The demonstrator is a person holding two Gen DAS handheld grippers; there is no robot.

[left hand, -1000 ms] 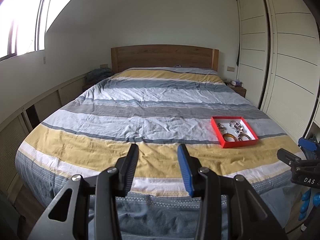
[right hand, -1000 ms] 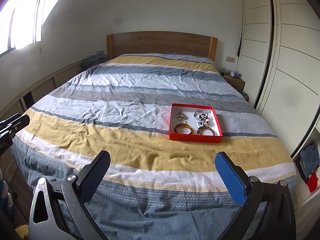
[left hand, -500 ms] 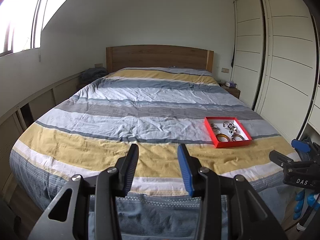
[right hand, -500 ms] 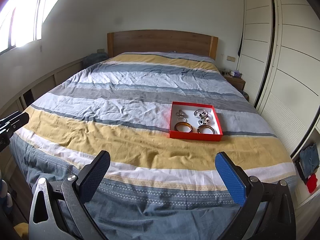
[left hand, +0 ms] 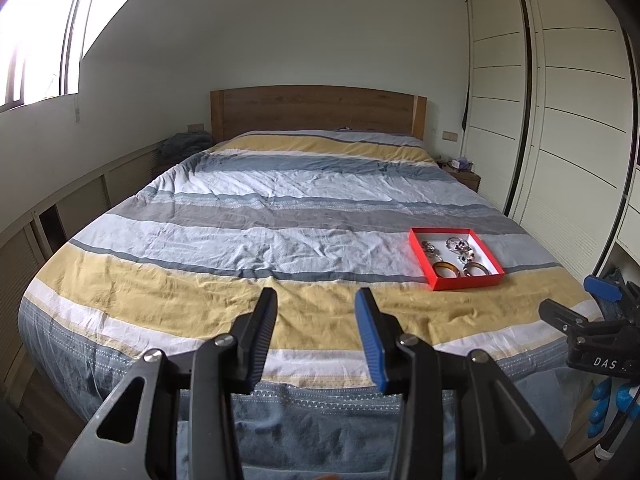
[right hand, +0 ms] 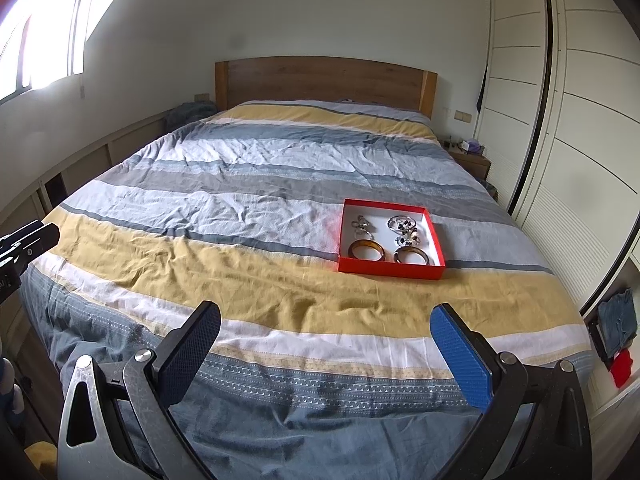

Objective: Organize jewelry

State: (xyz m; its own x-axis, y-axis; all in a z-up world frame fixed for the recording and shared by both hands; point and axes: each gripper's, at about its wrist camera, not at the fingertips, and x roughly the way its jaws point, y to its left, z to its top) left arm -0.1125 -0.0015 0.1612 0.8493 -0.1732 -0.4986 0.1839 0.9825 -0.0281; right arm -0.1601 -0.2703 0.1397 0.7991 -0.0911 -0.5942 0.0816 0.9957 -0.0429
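While both jaws gape empty, red tray (right hand: 390,270) holds amber bangles (right hand: 367,249), silver trinkets (right hand: 404,225).

I see a bedroom with plain white walls (left hand: 320,32). A window (left hand: 36,44) at upper left admits strong daylight, overexposed in both views. A bed (left hand: 280,216) fills the centre, covered by a wrinkled duvet striped in yellow, grey, blue and white. A wooden headboard (right hand: 324,80) stands against the far wall. Built-in wardrobes (left hand: 560,120) with cream panelled doors line the right side. A low wooden nightstand (right hand: 472,162) sits between headboard and wardrobes, carrying small items too small to identify. Low panelled cabinets (left hand: 80,208) run along the left wall. Dark wood floor (left hand: 60,420) shows at lower left.
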